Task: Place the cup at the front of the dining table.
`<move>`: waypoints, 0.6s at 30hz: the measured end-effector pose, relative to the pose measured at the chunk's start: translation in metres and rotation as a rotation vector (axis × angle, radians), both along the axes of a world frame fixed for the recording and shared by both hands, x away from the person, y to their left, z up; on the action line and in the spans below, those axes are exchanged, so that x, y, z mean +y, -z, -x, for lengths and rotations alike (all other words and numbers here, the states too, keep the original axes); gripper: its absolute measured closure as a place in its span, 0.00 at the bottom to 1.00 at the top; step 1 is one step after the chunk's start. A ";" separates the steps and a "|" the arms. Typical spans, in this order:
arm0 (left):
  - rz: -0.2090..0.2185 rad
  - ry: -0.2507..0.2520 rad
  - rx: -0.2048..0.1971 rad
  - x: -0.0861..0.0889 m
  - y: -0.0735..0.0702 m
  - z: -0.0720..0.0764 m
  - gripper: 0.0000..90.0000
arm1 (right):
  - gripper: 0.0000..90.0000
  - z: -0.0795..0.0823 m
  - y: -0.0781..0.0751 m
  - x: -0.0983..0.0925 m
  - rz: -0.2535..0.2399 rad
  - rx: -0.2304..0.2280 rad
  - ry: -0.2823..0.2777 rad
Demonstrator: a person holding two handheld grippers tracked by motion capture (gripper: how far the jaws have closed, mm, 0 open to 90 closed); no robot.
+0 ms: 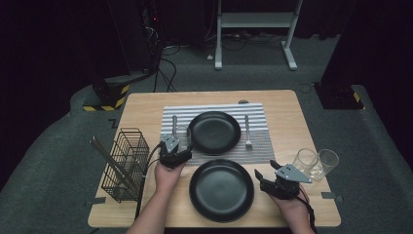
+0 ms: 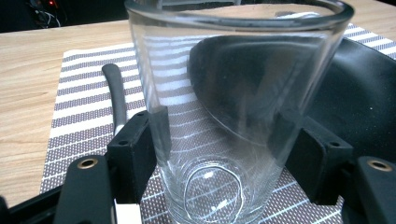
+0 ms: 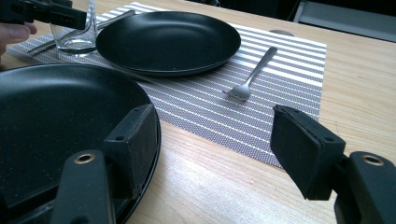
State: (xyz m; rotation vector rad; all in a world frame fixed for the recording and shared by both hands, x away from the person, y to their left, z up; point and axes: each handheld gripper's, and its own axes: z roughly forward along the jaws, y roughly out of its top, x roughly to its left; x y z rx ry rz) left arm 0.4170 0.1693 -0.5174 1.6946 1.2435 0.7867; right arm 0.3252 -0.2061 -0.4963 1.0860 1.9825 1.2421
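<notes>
A clear drinking glass stands upright on the striped placemat, just left of the far black plate. My left gripper is shut on it, both pads against the glass low on its sides, its base on the mat. My right gripper hangs open above bare wood, right of the near black plate. In the right gripper view its jaws hold nothing, and the glass shows far off at the top left.
A fork lies on the mat right of the far plate, a knife handle left of the glass. Two more glasses stand at the table's right edge. A wire basket with chopsticks sits at the left.
</notes>
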 end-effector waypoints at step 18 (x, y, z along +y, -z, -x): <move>0.021 -0.004 0.015 0.001 0.007 0.004 0.34 | 0.35 0.000 0.004 0.002 0.006 0.016 0.003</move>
